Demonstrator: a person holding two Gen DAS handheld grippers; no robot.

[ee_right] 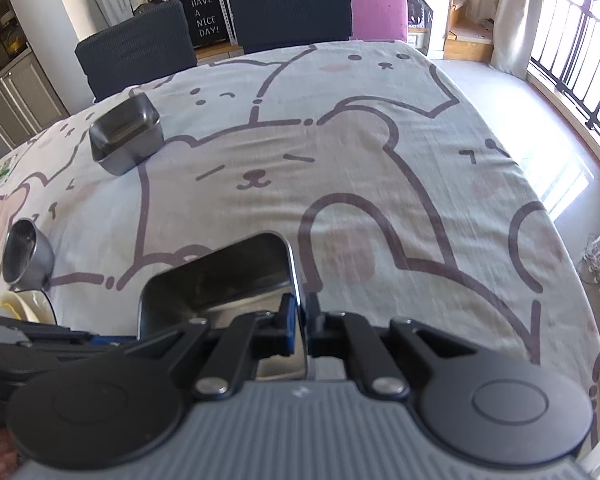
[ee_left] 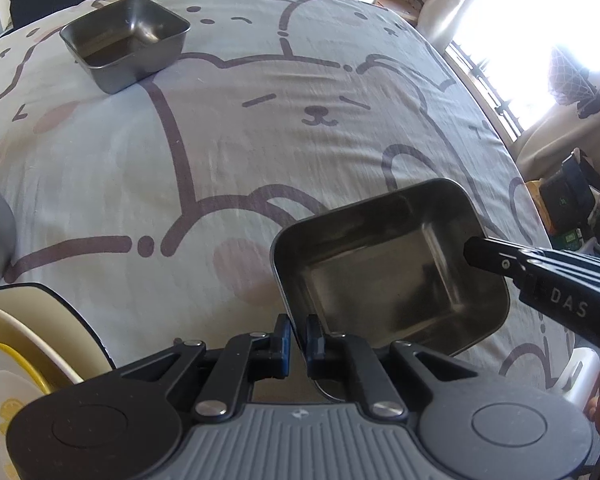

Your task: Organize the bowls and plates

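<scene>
Left wrist view: both tongs pinch the rectangular steel tray (ee_left: pixel 384 280), left tongs (ee_left: pixel 299 340) nearly closed on its near rim, right tongs (ee_right: pixel 299 322) closed on its side wall, at 5 o'clock on the surface (ee_left: pixel 220 152). Square steel bowl (ee_left: pixel 126 50) at 11 o'clock and round cup (ee_right: pixel 26 250) look unsorted; stacked plates (ee_left: pixel 16 344) sit at 8 o'clock.

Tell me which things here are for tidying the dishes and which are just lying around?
For the job:
- metal tray, gripped by left gripper and right gripper
- square metal bowl
- round metal cup
- yellow and white plates

Just there:
- bear tablecloth
- dark chairs
- "Have a nice day" sign
</scene>
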